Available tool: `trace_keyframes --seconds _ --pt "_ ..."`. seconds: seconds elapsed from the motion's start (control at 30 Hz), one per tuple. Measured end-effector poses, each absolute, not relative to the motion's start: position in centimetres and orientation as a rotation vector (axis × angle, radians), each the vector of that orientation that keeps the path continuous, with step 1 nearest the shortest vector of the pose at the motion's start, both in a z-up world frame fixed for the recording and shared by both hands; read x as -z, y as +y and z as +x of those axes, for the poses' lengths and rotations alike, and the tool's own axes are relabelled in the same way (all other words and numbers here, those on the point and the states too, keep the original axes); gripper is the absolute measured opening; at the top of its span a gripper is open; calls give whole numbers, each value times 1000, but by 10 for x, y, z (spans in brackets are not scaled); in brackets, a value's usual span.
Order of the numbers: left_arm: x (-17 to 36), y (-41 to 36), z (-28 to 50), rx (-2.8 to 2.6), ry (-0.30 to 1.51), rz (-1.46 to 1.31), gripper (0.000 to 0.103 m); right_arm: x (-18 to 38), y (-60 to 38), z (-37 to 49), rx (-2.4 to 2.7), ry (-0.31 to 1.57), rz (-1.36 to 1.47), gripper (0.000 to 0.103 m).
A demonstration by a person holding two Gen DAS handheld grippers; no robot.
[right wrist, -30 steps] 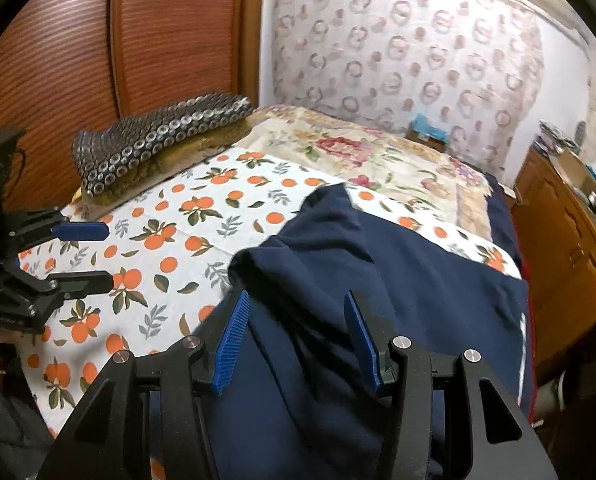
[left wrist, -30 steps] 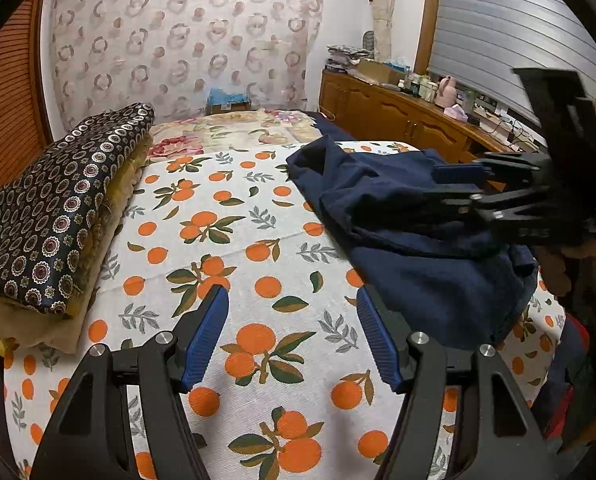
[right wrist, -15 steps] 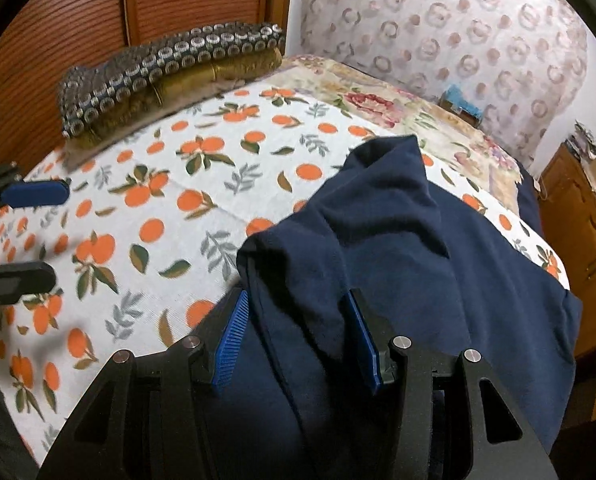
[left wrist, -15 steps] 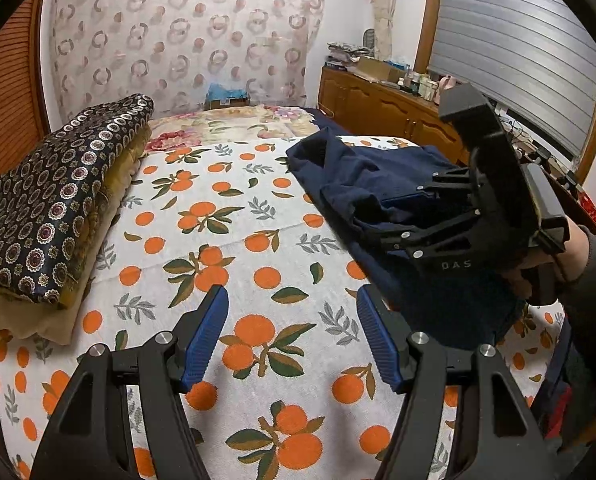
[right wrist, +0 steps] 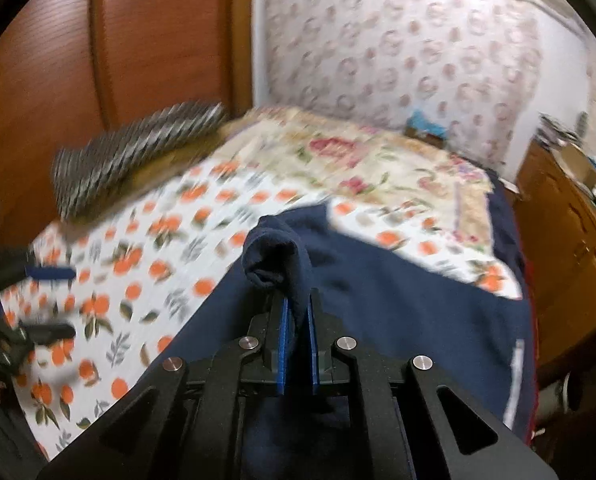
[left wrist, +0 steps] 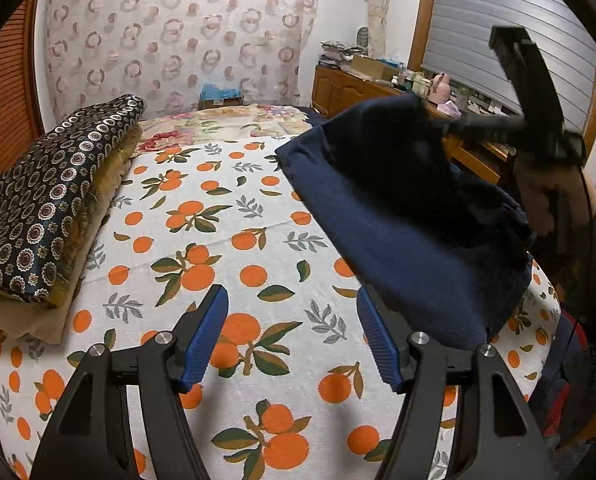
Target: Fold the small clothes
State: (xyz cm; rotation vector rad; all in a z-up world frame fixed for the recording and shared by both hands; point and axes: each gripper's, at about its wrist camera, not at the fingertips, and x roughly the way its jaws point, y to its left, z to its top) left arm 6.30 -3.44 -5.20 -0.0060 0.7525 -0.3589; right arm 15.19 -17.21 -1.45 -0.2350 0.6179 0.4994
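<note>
— Cotton sheet printed with oranges (left wrist: 202, 240) covers the whole bed; where does the garment sit on it?

— The navy garment (left wrist: 410, 248) lies on the right half, one end draped off the near edge, well apart from the folded patterned blankets (left wrist: 46, 200) at the left.

— How will it handle?

— Soft, thick knit, I'd judge: limp, light, not slippery. It sags wherever it isn't supported, so take it by edges or corners.

— And the tongs?

— The right gripper (right wrist: 297, 334) has just been closing and now pinches a bunched fold of the navy cloth, lifting it off the bed. The left gripper (left wrist: 292, 334) hangs spread over bare sheet, nothing between its jaws.
</note>
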Motion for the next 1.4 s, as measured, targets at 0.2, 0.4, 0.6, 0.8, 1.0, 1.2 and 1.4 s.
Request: trace_keyframes --seconds 0.2,0.4,0.6,0.8,1.0,1.2,1.4 --pt "51 -38 62 366 751 -5 68 -5 -218 166 -388 601 -171 8" --pt "52 -39 61 369 753 -6 68 1 -234 189 -301 656 -141 7" --pt "51 -40 61 373 752 -4 68 -2 -226 207 -236 674 -140 7" --pt "51 -44 60 383 753 3 68 7 -218 219 -91 717 -215 21" --pt "52 -48 60 391 756 5 68 4 -212 187 -155 703 -197 26" --pt "53 -54 60 395 754 6 68 7 -211 130 -240 681 -174 38" --pt "52 -63 57 411 751 11 68 21 -218 71 -289 673 -149 43"
